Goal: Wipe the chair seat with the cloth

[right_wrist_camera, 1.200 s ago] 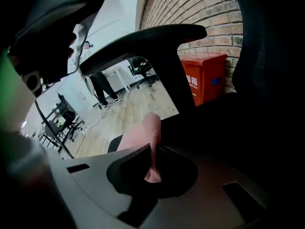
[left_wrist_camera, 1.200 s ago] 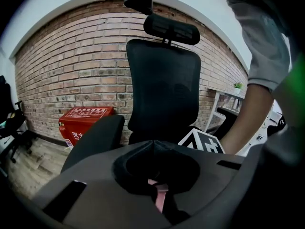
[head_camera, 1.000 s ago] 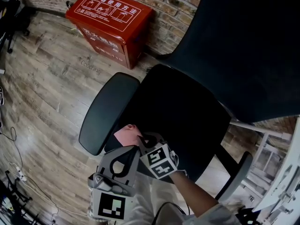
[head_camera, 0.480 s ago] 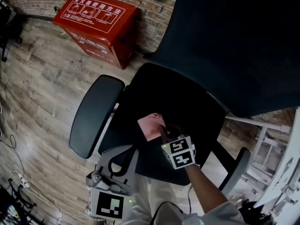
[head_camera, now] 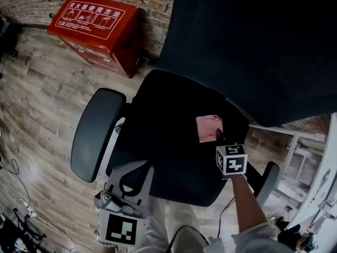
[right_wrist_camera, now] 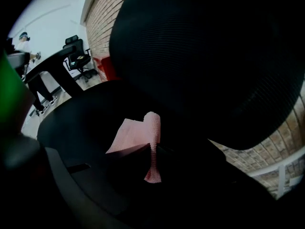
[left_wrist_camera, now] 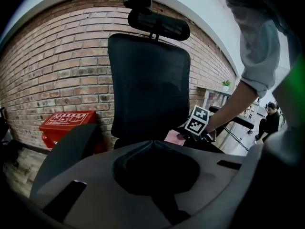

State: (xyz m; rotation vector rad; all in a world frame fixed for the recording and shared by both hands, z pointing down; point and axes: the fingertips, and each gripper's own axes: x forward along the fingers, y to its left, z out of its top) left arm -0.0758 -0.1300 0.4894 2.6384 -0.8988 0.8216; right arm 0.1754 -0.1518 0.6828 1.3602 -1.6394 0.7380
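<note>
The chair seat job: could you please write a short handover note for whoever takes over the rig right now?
Right gripper: shut on the pink cloth, pressing it to the chair seat at its back right, near the backrest.
Left gripper: shut, holding nothing, held off the seat's front edge.
Done: the cloth is gripped and on the seat; the seat shows no mark of which parts have been wiped.
Left: probably sweep the cloth over the rest of the seat, middle, left side and front, then lift it off.
</note>
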